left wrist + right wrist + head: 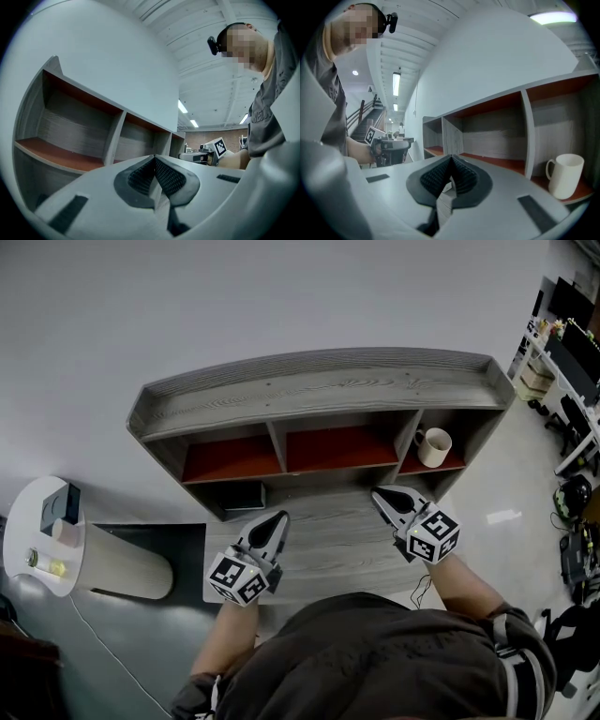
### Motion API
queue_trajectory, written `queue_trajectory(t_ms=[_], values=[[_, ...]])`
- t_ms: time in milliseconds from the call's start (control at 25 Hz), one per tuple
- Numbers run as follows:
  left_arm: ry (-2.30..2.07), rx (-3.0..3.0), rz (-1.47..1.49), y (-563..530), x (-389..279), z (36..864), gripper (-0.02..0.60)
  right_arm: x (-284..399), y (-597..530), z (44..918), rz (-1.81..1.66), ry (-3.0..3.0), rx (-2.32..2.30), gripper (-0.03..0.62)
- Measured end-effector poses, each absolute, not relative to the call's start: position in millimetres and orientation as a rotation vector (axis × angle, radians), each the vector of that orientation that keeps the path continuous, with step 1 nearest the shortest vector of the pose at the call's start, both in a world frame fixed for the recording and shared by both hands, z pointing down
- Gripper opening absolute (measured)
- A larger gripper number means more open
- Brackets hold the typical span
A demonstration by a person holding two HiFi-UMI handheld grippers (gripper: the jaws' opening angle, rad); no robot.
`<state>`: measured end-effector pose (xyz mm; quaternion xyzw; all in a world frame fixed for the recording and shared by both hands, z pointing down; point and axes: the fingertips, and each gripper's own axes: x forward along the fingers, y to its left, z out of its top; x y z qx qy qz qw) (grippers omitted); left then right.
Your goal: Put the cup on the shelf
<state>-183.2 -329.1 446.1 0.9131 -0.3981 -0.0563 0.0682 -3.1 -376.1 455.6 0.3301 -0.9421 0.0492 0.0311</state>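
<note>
A white cup (433, 446) with a handle stands upright in the right-hand compartment of the grey shelf unit (319, 390), on its red board. In the right gripper view the cup (565, 175) sits at the lower right, handle to its left. My right gripper (382, 497) is over the desk in front of the shelf, left of and below the cup, shut with nothing between its pads (451, 165). My left gripper (277, 525) hangs over the desk further left, also shut and empty (154, 161).
The shelf has three red-floored compartments; the left (230, 459) and middle (339, 448) ones hold nothing. A dark flat object (243, 495) lies under the left compartment. A round white side table (37, 535) with small items stands at far left. Office desks (562, 362) at far right.
</note>
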Motion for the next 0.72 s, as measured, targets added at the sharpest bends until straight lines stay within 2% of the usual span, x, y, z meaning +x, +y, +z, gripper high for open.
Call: queue_trajectory(t_ms=[720], values=[[-1.185, 2.767, -0.168, -330.1, -177.0, 441.9, -0.003, 3.0, -376.9, 453.3, 0.125, -2.901, 1.023, -0.009]])
